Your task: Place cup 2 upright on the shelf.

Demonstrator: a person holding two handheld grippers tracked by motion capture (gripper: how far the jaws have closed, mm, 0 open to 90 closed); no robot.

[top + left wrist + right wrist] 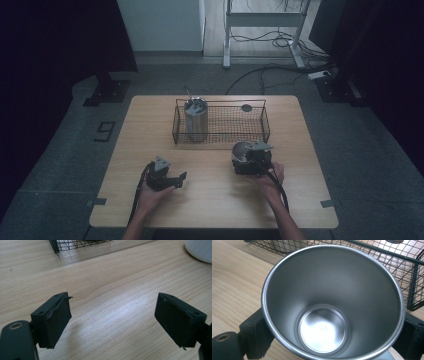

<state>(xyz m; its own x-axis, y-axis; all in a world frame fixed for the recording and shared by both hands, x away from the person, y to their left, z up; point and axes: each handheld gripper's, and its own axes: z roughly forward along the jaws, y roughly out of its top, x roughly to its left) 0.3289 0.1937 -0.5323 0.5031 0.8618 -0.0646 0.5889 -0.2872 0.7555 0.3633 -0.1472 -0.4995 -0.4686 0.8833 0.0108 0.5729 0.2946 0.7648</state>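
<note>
Steel cup (332, 305), lower centre of the right gripper view, is sitting between the right gripper (332, 340) pads, which are pressing its sides: clamped. In the high view the cup (242, 150) is standing right of centre, just below the wire basket (220, 137), which is holding a taller tumbler (196, 120). Left gripper (112, 320) is idling with jaws apart, nothing between them, over bare table (112, 280). Judged step: grasp made; the next move is calling for a lift clearing the basket rim.

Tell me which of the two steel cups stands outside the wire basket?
The steel cup between the right claw's jaws; the other cup stands inside the wire basket.
</note>
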